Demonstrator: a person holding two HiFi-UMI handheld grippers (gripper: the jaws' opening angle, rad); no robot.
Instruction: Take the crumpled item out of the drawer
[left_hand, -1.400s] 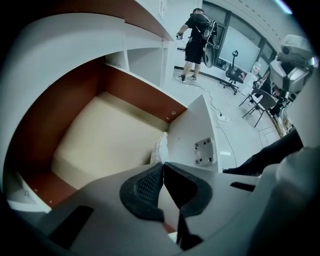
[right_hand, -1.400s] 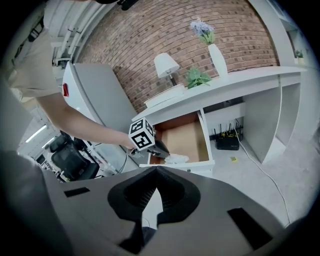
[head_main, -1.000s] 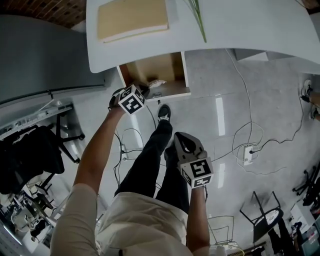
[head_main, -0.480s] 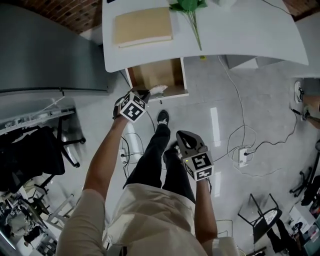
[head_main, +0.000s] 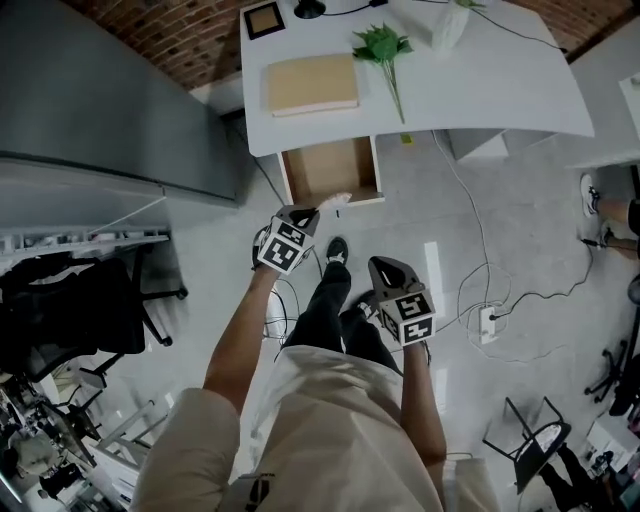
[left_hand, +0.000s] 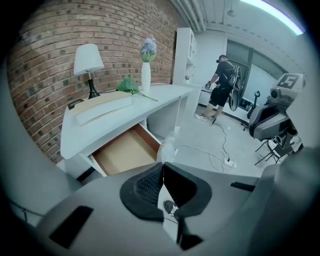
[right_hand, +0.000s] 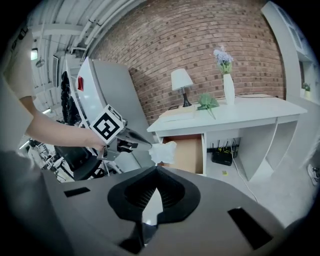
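The crumpled white item (head_main: 333, 200) hangs in front of the open wooden drawer (head_main: 330, 168), outside it and above the floor. My left gripper (head_main: 312, 211) is shut on it. In the left gripper view the item (left_hand: 167, 149) sticks out past the closed left gripper (left_hand: 162, 164), with the drawer (left_hand: 125, 152) below and to the left. The right gripper view shows the left gripper (right_hand: 146, 144) holding the item (right_hand: 162, 152) before the drawer (right_hand: 189, 152). My right gripper (head_main: 381, 266) is lower and to the right, over my legs. This right gripper (right_hand: 156, 169) is shut with nothing in it.
The white desk (head_main: 480, 90) carries a beige book (head_main: 311, 84), a green sprig (head_main: 385, 50), a lamp (right_hand: 181, 80) and a vase (right_hand: 228, 85). A grey cabinet (head_main: 110, 110) stands at the left. Cables and a power strip (head_main: 488, 320) lie on the floor at the right.
The left gripper has risen and pulled back with the crumpled item, bringing it from inside the drawer to in front of it. The right gripper has risen too. The desk looks farther away.
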